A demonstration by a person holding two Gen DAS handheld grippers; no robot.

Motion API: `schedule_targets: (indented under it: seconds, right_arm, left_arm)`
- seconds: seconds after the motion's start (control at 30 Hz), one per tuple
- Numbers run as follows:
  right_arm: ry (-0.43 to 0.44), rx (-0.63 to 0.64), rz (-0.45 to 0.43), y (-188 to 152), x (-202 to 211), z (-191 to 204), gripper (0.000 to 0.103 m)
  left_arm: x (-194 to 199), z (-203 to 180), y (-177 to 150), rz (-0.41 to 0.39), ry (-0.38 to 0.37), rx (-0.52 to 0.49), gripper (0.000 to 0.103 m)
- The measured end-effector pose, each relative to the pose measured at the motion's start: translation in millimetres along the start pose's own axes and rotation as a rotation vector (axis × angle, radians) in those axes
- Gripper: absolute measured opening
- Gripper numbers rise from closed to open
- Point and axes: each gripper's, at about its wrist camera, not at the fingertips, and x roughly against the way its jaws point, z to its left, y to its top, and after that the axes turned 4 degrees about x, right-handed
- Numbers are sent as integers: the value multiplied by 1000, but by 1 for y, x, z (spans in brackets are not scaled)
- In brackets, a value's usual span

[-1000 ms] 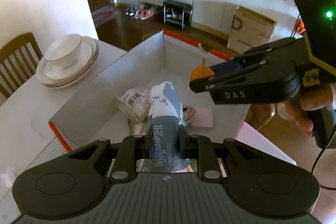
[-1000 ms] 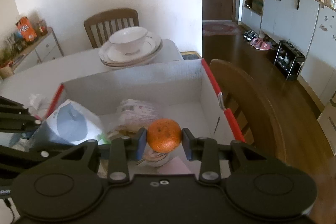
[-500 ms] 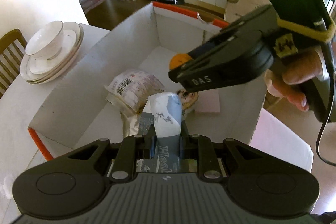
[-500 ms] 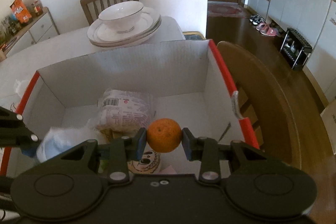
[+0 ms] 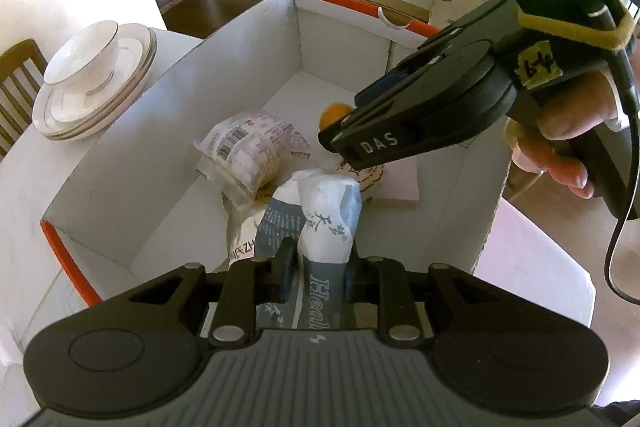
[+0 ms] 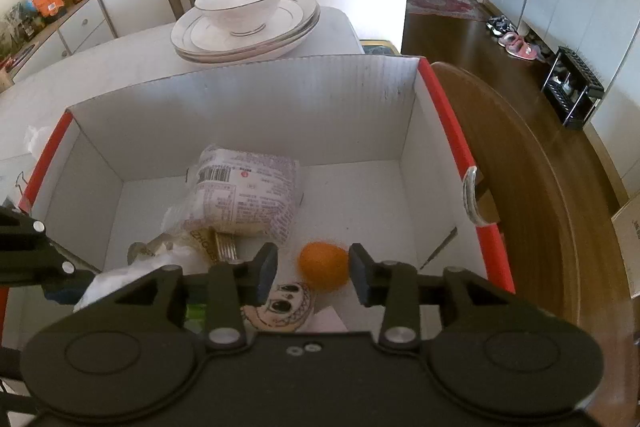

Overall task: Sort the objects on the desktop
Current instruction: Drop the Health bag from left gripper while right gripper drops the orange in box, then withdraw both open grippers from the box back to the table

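A white cardboard box [image 5: 132, 163] with red edges stands on the table; it also shows in the right wrist view [image 6: 248, 107]. My left gripper [image 5: 320, 273] has its jaws parted around a grey-and-white "Health" pack [image 5: 326, 223] that lies in the box. My right gripper [image 6: 313, 271] is open over the box, and the orange [image 6: 324, 266] sits free between and below its fingers; the orange also shows in the left wrist view [image 5: 334, 113]. A snack packet [image 6: 244, 195] lies on the box floor.
Stacked plates with a bowl [image 6: 244, 19] sit on the table beyond the box. A cartoon-face item [image 6: 280, 309] and a pink pad [image 5: 398, 179] lie in the box. A wooden chair back [image 6: 520, 187] is right of the box.
Both grippers lowered into the box. My right gripper opened and let go of the orange. My left gripper's jaws parted from the Health pack.
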Motion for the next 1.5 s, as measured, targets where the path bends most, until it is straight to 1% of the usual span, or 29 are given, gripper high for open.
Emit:
schedule_targets:
  seconds: [0.07,0.2,0.27,0.3,0.33,0.5,0.57,0.73,0.8,0.87,0.93,1.03,1.17,1.23,1.33,1.4,1.47,1.5]
  right_arm:
    - [1,-10,-3,-1,1,-1,45]
    - [10,-29,-11,-4,6,-4,48]
    - [12,-23,-23,-5,10,-3,53]
    - [12,-18,-30,-5,13,-4,55]
    - [12,-16,-40,-5,16,-3,58]
    - [33,-12,-77,-5,30,-4,63]
    - [39,-9,-94,-6,36,-2,71]
    - [68,-38,-118,-6,47,-2,74]
    - [84,-50,-132,-7,54,-2,79]
    - [97,-51,-150,-8,61,0,87]
    - [104,-45,-165,-10,68,2,91]
    - [108,-38,-196,-11,78,8,97]
    - [105,-29,-224,-14,89,14,100]
    - [99,-18,-238,-16,94,20,100]
    - [85,-2,-259,-20,103,30,102]
    - [74,4,-273,-22,108,39,102]
    - [66,0,-285,-24,113,47,102]
    - [64,-4,-291,-25,115,51,102]
  left_arm:
    - [1,3,-2,-1,-5,23,26]
    - [5,6,-6,-17,-9,50,31]
    - [9,6,-7,-33,-5,60,43]
    - [12,7,-7,-49,-3,65,59]
    - [16,7,-8,-69,-2,71,67]
    - [31,10,-10,-119,-6,100,68]
    - [36,11,-11,-133,-4,111,68]
    - [54,14,-16,-179,-9,151,71]
    - [63,16,-20,-201,-14,166,71]
    - [71,17,-24,-219,-23,187,71]
    - [78,18,-28,-238,-28,204,76]
    - [87,19,-35,-267,-22,214,78]
    - [96,21,-43,-286,-21,226,79]
    - [99,21,-48,-296,-17,224,84]
    - [104,23,-56,-303,-20,216,85]
    - [109,25,-63,-318,-9,211,86]
    - [114,28,-69,-331,-6,205,91]
    - [117,30,-72,-338,-7,202,96]
